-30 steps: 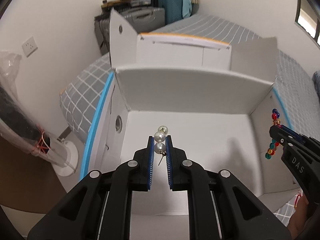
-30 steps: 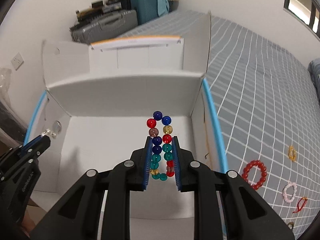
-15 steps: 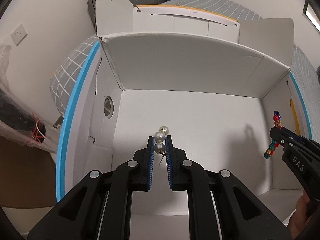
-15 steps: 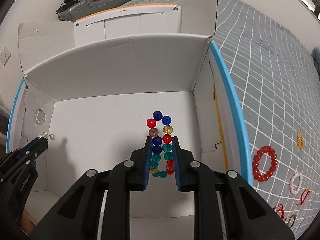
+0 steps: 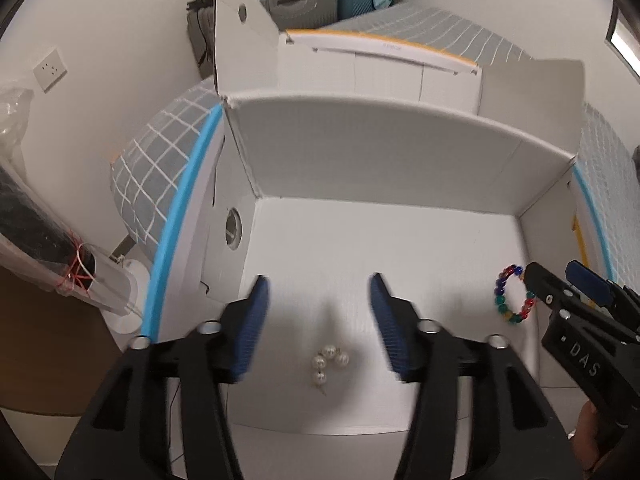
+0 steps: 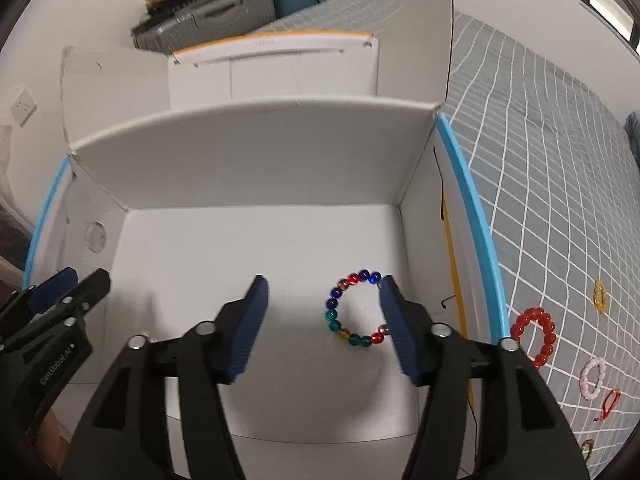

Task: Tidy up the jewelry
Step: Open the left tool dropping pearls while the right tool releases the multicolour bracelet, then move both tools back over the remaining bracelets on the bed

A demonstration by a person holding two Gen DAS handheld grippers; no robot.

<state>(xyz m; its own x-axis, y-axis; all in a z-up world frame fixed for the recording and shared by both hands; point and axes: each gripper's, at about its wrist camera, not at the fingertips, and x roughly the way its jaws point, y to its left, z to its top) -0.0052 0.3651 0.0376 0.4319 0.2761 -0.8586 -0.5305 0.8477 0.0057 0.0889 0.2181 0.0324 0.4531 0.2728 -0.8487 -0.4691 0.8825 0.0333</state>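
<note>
A pearl earring [image 5: 329, 365] lies on the floor of the white box [image 5: 360, 168], below and between the fingers of my left gripper [image 5: 317, 286], which is open and empty. A multicoloured bead bracelet [image 6: 356, 309] lies on the box floor close to the right finger of my right gripper [image 6: 323, 288], also open and empty. The bracelet also shows in the left wrist view [image 5: 514, 295], beside the right gripper [image 5: 560, 280]. The left gripper [image 6: 74, 284] shows at the left of the right wrist view.
The box [image 6: 256, 168] stands on a grey checked bed [image 6: 560, 160] with its flaps up. On the bed right of the box lie a red bead bracelet [image 6: 535, 336], a pink bracelet [image 6: 593, 378], a small yellow piece [image 6: 599, 296] and a red cord [image 6: 608, 404]. Suitcases [image 6: 208, 4] stand behind.
Both grippers have opened. The pearl earring and the multicoloured bracelet have dropped from the jaws onto the box floor. Both grippers have pulled back slightly.
</note>
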